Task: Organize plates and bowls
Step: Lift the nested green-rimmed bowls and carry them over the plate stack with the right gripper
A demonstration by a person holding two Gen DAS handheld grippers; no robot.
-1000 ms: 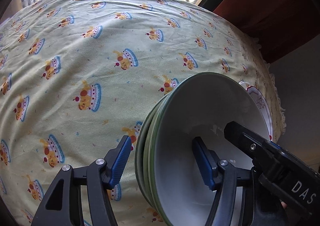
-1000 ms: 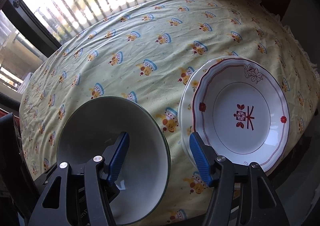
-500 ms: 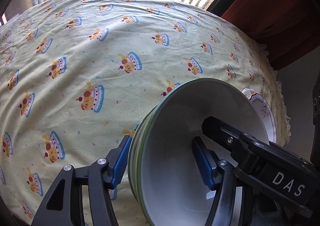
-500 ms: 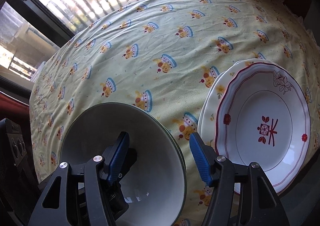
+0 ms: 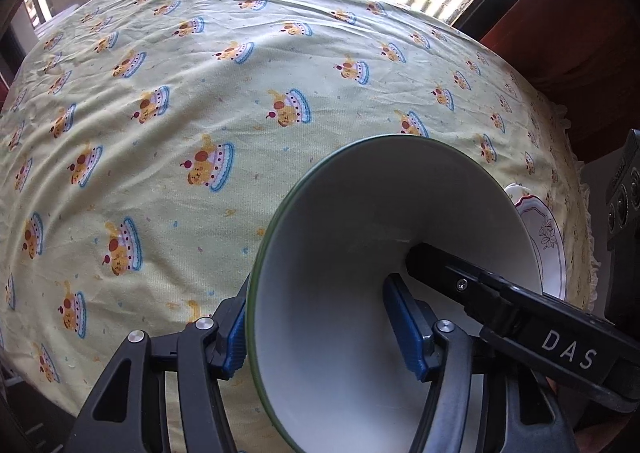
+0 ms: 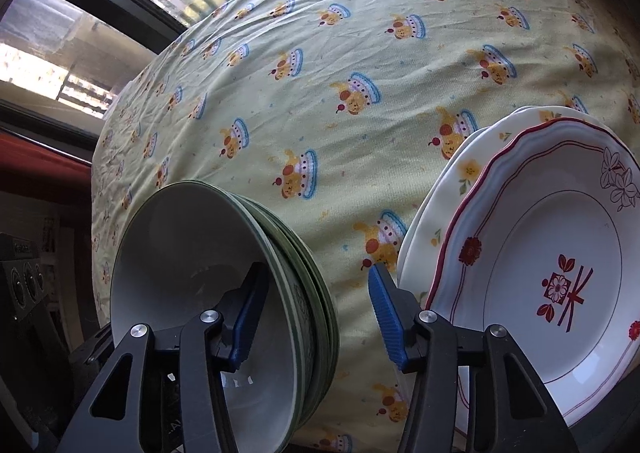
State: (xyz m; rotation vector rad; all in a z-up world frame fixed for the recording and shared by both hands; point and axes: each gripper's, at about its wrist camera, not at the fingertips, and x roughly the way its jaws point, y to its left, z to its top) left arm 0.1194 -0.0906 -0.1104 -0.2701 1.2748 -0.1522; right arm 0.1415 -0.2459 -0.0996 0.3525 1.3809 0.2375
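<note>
Left wrist view: your left gripper (image 5: pixel 320 327) straddled the near wall of the top bowl (image 5: pixel 360 237), one blue pad outside the green rim and the other inside against the white wall. Its jaws had just been closing a little, and the outer pad looked pressed to the rim, so you appeared to have the bowl pinched. The bowl sat at the near edge of the tablecloth (image 5: pixel 160 133). One black finger of your other tool, lettered DAS, reached into the bowl from the right. Beyond the bowl, a sliver of a red-rimmed plate (image 5: pixel 546 241) showed at the right.

Right wrist view: your right gripper (image 6: pixel 316 317) straddled the opposite wall of the bowls (image 6: pixel 192 253), which stood nested in a stack with green outsides. The left pad lay inside the top bowl against its wall; the right pad stood clear of the stack, over the cloth (image 6: pixel 360 33). Those jaws had just been closing, with the stack's wall between them, but they were not yet gripping. Just right of that pad lay the plates (image 6: pixel 540 253): a red-rimmed one on top of a yellow-flowered one, near the bowls but apart.
</note>
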